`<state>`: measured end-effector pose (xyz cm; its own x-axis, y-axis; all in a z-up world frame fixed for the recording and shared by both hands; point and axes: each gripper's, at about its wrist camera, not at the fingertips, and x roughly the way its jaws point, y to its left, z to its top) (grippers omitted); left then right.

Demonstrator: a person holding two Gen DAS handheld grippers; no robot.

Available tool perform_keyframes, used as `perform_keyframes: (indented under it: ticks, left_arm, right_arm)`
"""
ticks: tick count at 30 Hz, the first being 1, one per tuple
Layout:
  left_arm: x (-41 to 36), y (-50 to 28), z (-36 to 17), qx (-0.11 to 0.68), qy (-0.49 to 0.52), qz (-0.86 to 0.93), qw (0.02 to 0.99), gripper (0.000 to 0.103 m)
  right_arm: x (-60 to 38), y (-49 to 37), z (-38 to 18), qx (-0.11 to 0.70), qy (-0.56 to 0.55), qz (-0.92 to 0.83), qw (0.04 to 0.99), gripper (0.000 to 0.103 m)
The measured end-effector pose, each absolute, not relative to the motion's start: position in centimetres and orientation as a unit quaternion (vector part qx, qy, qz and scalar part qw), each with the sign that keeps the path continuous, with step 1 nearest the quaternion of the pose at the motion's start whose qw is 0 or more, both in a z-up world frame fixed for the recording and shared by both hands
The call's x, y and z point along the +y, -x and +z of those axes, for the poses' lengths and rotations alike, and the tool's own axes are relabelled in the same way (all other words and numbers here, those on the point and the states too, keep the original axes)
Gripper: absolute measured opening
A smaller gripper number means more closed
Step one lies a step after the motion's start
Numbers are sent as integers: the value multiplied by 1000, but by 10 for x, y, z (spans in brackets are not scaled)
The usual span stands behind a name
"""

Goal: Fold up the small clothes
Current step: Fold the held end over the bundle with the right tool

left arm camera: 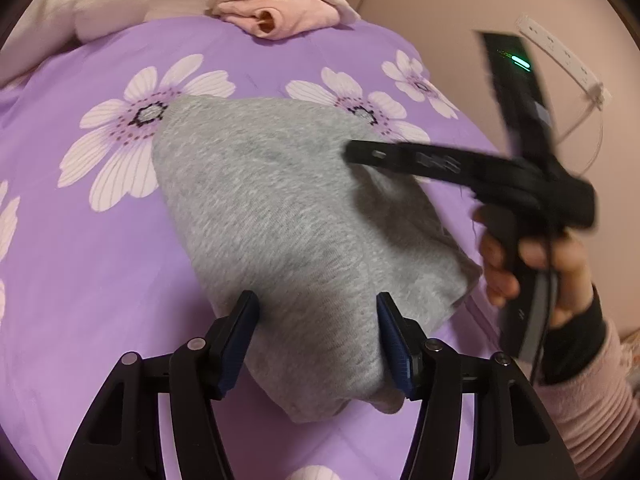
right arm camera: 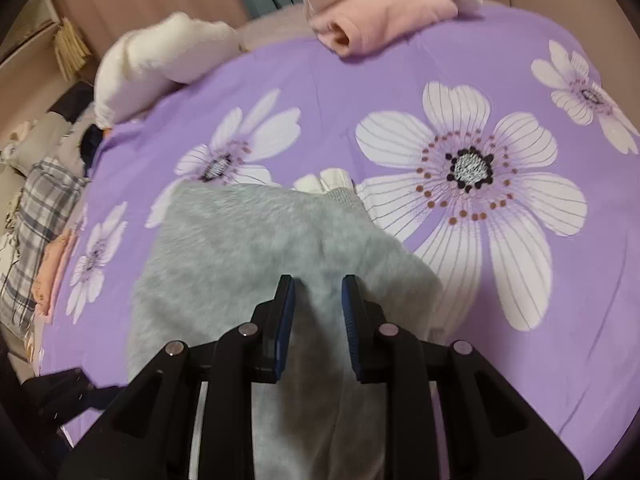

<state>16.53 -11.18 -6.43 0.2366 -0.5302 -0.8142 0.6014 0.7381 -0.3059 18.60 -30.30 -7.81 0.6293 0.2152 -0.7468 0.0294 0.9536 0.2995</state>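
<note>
A folded grey garment (left arm camera: 280, 208) lies on a purple bedsheet with white flowers (left arm camera: 80, 260). My left gripper (left arm camera: 318, 316) straddles its near end, and both blue pads press on the thick bundle. In the left wrist view my right gripper (left arm camera: 354, 155) hovers, blurred, over the garment's far right part, held by a person's hand (left arm camera: 532, 272). In the right wrist view the right gripper (right arm camera: 319, 300) has its jaws a little apart. The grey garment (right arm camera: 248, 248) shows through the gap below them, and the pads do not pinch it.
A stack of folded pink clothes (left arm camera: 276, 12) (right arm camera: 376, 20) sits at the sheet's far edge, with a white plush cloth (left arm camera: 80, 4) (right arm camera: 160, 56) to its left. Plaid and other fabrics (right arm camera: 36, 220) are piled off the left side. A white power strip (left arm camera: 560, 56) lies beyond the bed's right edge.
</note>
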Motion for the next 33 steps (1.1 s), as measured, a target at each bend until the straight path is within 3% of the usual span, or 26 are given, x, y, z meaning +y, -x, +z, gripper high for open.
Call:
perform_keyframes:
  ticks: [13,26,33]
  left_arm:
    - [-116,-148,-15,421,-31,-381,823,59]
    - [-136,-152,-65,452,-128,-362,805,55]
    - [-125,-149,-55,451,-94,-359,812,55]
  right_arm:
    - [-294,-102,-70,381,-90,73,917,26]
    - [-295,-81,-109,415,-100,71,902,24]
    - [-296,-74,-102,403,-113,61,906,25]
